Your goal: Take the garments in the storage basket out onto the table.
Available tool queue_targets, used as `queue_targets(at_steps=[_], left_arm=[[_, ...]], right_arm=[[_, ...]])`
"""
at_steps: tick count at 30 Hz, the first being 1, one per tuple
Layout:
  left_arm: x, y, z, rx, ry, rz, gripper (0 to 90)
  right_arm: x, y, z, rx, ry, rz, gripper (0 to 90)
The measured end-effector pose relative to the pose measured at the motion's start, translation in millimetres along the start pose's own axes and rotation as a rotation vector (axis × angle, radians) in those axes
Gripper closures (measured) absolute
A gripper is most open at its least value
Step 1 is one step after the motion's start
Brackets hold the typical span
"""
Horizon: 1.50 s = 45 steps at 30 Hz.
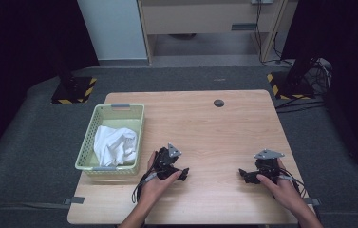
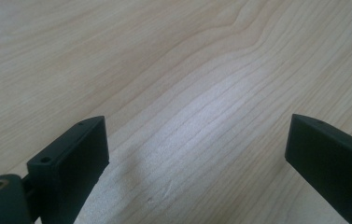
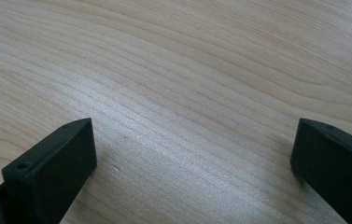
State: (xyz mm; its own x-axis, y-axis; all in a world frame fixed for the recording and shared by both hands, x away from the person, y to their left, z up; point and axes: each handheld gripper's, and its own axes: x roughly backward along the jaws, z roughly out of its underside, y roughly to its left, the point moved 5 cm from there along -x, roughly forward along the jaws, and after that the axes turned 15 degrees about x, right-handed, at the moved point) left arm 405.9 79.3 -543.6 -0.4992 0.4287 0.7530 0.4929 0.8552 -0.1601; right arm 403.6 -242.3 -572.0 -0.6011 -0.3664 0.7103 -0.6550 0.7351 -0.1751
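Claws are being held low over the bare wooden counter (image 1: 205, 128), both with jaws spread wide and nothing gripped. Left claw (image 1: 182, 174) is being rested near the pale green basket (image 1: 101, 164), where a crumpled white cloth (image 1: 115, 145) is lying inside. Right claw (image 1: 243, 174) is being kept well apart, toward the counter's right edge, its jaws pointing leftward.

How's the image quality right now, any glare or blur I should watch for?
High view: table evenly lit, surroundings dark, white cloth in the basket nearly washed out. Left gripper view: a pale sheen on the wood between the open left tongs, near parts soft. Right gripper view: similar sheen between the open right tongs, edges slightly blurred.
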Motion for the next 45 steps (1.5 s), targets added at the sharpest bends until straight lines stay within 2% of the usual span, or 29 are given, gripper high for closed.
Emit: queue_targets(at_steps=[10,21,29,37,45], left_arm=[[8.8,-9.1,-5.5,-0.036,-0.033,0.017,7.2],[25.0,-19.1,-12.5,-0.061,-0.042,0.044,6.7],[37.6,-26.1,-21.1,-0.097,-0.032,0.064,5.9],[44.9,-26.0,-24.1,-0.095,-0.020,0.067,5.3],[50.3,-25.0,-25.9,-0.123,-0.008,0.043,5.4]], right_arm=[[-0.1,0.1,-0.2,-0.001,0.000,-0.003,0.4],[-0.2,0.1,-0.2,0.000,0.000,-0.004,0.4],[-0.6,0.1,-0.5,0.004,-0.001,-0.005,0.4],[-0.8,0.2,-0.7,0.004,-0.001,-0.006,0.4],[-0.8,0.2,-0.7,0.004,-0.001,-0.006,0.4]])
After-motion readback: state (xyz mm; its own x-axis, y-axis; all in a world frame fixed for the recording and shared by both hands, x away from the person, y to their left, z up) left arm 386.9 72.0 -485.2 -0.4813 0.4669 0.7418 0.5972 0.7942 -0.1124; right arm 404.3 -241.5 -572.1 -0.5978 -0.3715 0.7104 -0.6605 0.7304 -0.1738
